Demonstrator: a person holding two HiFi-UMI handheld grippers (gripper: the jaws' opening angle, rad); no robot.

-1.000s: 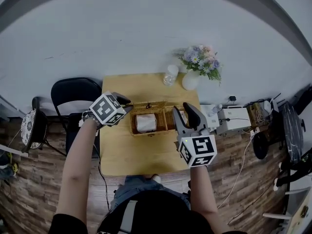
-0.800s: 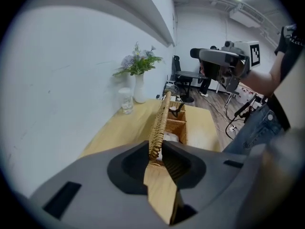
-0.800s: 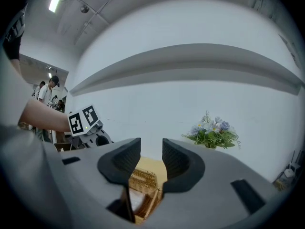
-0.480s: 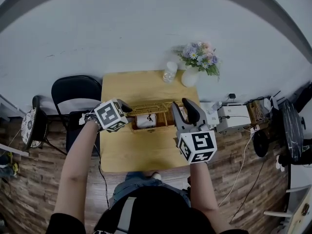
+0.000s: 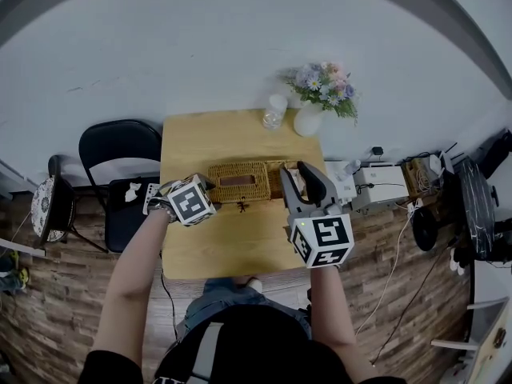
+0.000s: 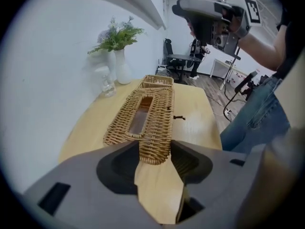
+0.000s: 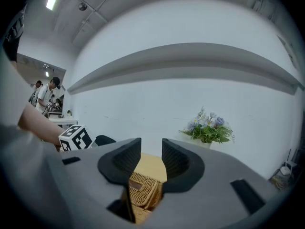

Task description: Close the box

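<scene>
A long wicker box (image 5: pixel 240 181) lies across the wooden table (image 5: pixel 232 246), its slotted lid flat on top. My left gripper (image 5: pixel 210 185) is at the box's left end, pointing steeply down. In the left gripper view the lid's near end (image 6: pixel 153 151) sits between the jaws of that gripper (image 6: pixel 155 149), which have just been opening and stand apart. My right gripper (image 5: pixel 298 171) hovers over the box's right end, open with nothing between its fingers. The right gripper view shows that gripper (image 7: pixel 151 149) with the box (image 7: pixel 142 193) below its jaws.
A white vase of flowers (image 5: pixel 308 120) and a glass jar (image 5: pixel 274 112) stand at the table's far right. A small black piece (image 5: pixel 242 206) lies on the table in front of the box. A black chair (image 5: pixel 120 146) stands left; cables and devices (image 5: pixel 376 190) sit right.
The lid has swung from upright down flat onto the box. My left gripper came down with it and its jaws widened. The right gripper has stayed in place.
</scene>
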